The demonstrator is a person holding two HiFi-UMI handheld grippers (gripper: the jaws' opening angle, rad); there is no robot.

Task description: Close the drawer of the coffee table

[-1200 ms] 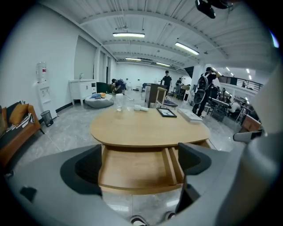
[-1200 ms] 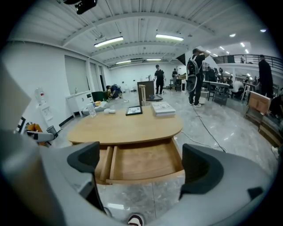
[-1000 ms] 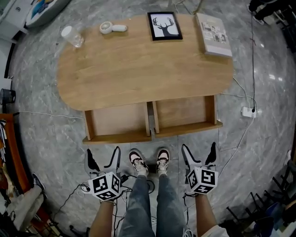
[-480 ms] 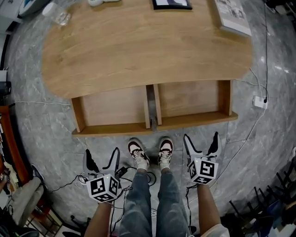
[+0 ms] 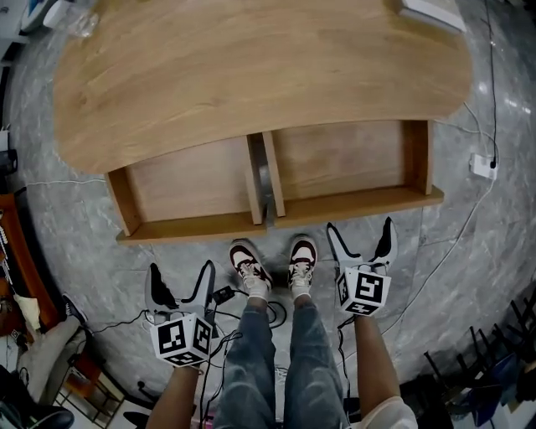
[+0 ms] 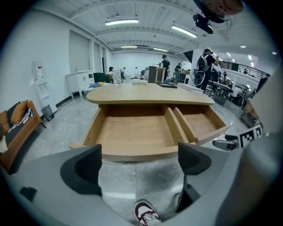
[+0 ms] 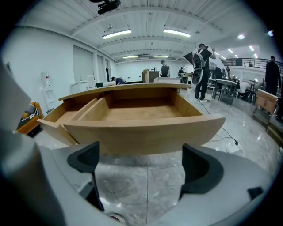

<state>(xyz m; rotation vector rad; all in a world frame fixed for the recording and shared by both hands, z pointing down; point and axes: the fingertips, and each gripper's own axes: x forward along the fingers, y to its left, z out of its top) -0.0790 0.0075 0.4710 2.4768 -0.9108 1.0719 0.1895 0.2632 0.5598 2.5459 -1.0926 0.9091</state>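
Observation:
A wooden oval coffee table (image 5: 251, 75) has two empty drawers pulled out toward me. The left drawer (image 5: 188, 180) and the right drawer (image 5: 343, 163) sit side by side; both also show in the gripper views, left drawer (image 6: 132, 132) and right drawer (image 7: 141, 112). My left gripper (image 5: 180, 281) is open, low and short of the left drawer's front (image 6: 137, 153), touching nothing. My right gripper (image 5: 360, 239) is open just before the right drawer's curved front panel (image 7: 141, 134), with a small gap of floor between.
My two shoes (image 5: 272, 264) stand on the marble floor between the grippers. A white power strip (image 5: 484, 166) and its cable lie on the floor at the right. A book's corner (image 5: 431, 12) lies on the table's far right. People and desks stand far behind the table.
The table and drawers have come closer and lower in the head view. Both grippers have moved forward toward the drawer fronts, the right one further. Both stay open.

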